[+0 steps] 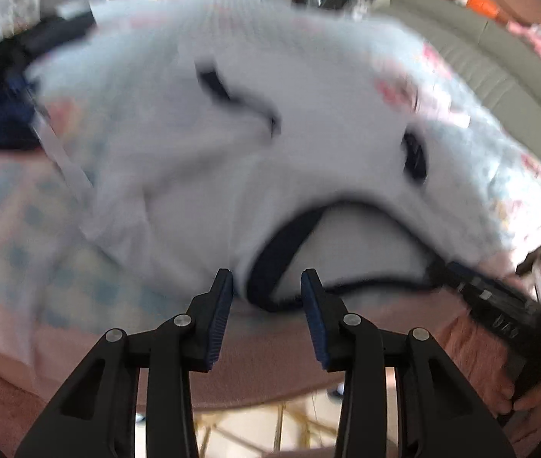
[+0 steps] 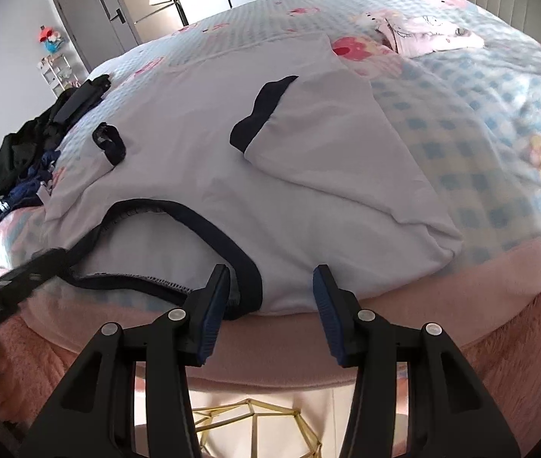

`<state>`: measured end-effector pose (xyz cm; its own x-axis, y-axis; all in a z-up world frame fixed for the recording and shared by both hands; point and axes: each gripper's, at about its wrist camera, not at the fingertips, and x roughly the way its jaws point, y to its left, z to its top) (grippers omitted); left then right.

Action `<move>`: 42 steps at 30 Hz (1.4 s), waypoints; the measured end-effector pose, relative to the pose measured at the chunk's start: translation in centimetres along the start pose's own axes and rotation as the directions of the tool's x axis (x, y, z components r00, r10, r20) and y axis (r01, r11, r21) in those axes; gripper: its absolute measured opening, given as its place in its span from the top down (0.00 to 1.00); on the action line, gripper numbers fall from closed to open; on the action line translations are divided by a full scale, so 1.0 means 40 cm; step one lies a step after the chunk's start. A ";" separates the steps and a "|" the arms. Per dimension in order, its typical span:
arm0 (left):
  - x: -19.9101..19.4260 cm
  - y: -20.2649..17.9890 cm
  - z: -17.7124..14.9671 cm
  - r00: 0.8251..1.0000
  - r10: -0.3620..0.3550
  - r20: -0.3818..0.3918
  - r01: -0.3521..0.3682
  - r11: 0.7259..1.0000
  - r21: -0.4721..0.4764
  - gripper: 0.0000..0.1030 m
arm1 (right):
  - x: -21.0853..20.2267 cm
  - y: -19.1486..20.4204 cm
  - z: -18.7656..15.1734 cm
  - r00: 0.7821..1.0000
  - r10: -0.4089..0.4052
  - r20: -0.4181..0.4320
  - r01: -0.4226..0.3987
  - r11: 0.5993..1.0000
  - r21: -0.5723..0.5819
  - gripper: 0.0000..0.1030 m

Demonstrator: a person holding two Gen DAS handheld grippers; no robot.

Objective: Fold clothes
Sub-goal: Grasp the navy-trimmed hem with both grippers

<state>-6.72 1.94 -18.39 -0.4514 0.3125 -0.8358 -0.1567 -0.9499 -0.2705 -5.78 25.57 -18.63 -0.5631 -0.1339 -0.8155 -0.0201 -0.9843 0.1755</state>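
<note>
While the white shirt (image 2: 202,175) lies spread on the bed (image 2: 480,145), both the left gripper (image 1: 266,290) and right gripper (image 2: 270,286) hover with fingers released near its dark collar (image 2: 209,225).

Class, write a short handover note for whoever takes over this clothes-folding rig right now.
Left gripper: open, empty, at the collar.
Right gripper: open, empty, at the shirt near the collar's right end.
Shirt lies flat on the bed, collar toward you, right sleeve folded inward.
Dark clothes pile waits far left.
Left: finish folding the shirt, then the pile.
</note>
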 end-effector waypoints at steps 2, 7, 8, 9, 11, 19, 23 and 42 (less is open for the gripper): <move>0.013 0.029 -0.024 0.996 -0.067 -0.056 0.063 0.996 -0.057 0.62 | 0.001 0.001 -0.009 1.000 -0.019 -0.017 0.019 1.000 -0.013 0.55; -0.049 0.117 -0.062 0.983 -0.182 0.009 0.179 0.960 -0.215 0.62 | -0.041 -0.042 -0.016 1.000 0.008 0.022 -0.010 0.998 0.056 0.55; -0.063 0.138 -0.064 0.982 -0.187 0.031 0.189 0.950 -0.248 0.61 | -0.054 -0.056 -0.016 0.999 0.008 0.043 -0.012 0.996 0.086 0.55; -0.074 0.162 -0.063 0.981 -0.187 0.055 0.195 0.938 -0.286 0.61 | -0.067 -0.071 -0.016 0.998 0.007 0.064 -0.014 0.993 0.116 0.54; -0.085 0.203 -0.061 0.976 -0.197 0.096 0.219 0.911 -0.349 0.60 | -0.097 -0.128 -0.003 0.991 -0.040 0.128 0.010 0.975 0.223 0.51; -0.063 0.239 0.000 0.973 -0.166 0.158 0.215 0.901 -0.376 0.60 | -0.063 -0.256 0.003 0.994 0.079 0.078 -0.103 0.916 0.388 0.46; -0.041 0.257 0.021 0.957 -0.220 0.187 0.277 0.882 -0.380 0.62 | -0.050 -0.250 -0.012 0.983 0.173 0.059 -0.183 0.908 0.377 0.50; 0.007 0.256 -0.021 0.943 -0.230 0.239 0.318 0.829 -0.460 0.66 | 0.017 -0.250 0.021 0.978 0.182 0.106 -0.210 0.896 0.392 0.54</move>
<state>-7.71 -7.69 -21.79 -0.6000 0.5150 -0.6122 0.1302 -0.6922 -0.7099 -6.66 35.40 -20.48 -0.6415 -0.2982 -0.7068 -0.2240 -0.8083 0.5444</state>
